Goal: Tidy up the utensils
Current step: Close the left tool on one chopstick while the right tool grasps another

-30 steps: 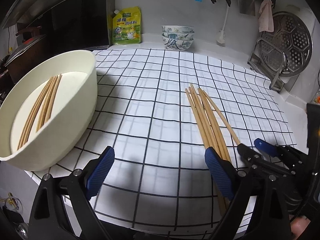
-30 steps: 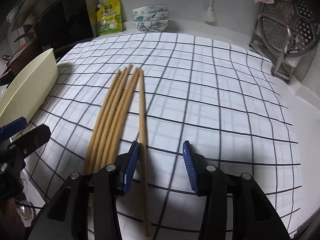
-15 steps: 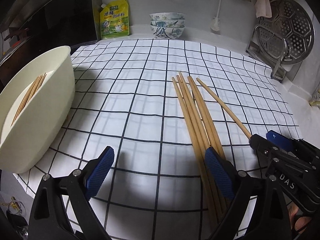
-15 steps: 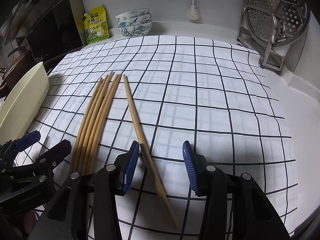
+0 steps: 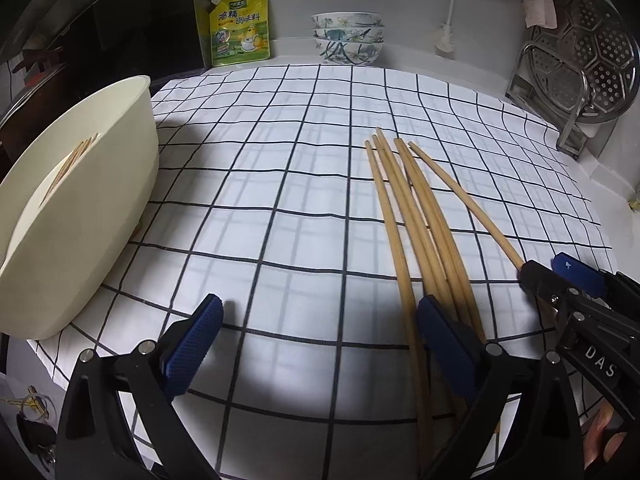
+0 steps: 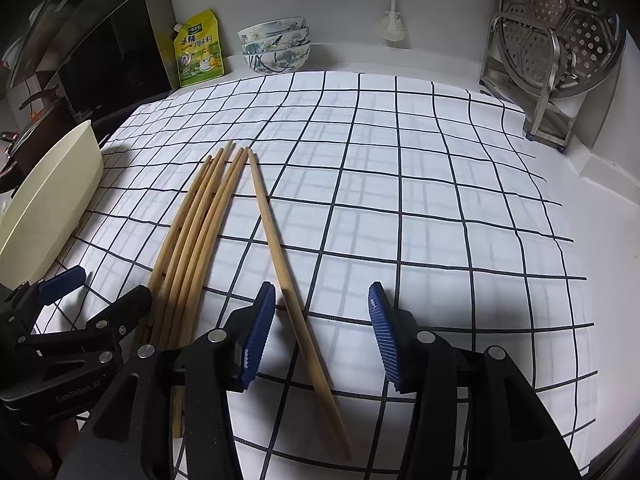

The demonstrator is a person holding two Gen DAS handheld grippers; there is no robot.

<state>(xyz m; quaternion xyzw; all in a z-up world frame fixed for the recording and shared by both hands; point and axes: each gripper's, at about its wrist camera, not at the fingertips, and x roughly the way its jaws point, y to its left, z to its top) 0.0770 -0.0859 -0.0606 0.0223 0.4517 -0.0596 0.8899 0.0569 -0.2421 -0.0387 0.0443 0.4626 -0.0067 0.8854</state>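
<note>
At the bottom of the right wrist view we see our right gripper [image 6: 322, 328] with its jaws partly open and low over the cloth. One single chopstick [image 6: 288, 280] lies between them, close to the left pad, but the pads do not press it, so nothing is held yet. Its jaws have just been opening a little.

In the lower part of the left wrist view, our left gripper [image 5: 320, 344] stands as wide as it goes, and it has just been opening further. Between its jaws there is only the checked cloth [image 5: 280, 200]; its right finger is over the near ends of the bundle of chopsticks [image 5: 420, 232], which lies in the middle right of that frame.

Further out, at the left edge, the cream basin [image 5: 120, 200] already has a few chopsticks [image 5: 74, 160] inside.

We judge that the task is partly done: some chopsticks are in the basin, and five or six on the cloth are left, the single one lying a little apart from the rest.
</note>
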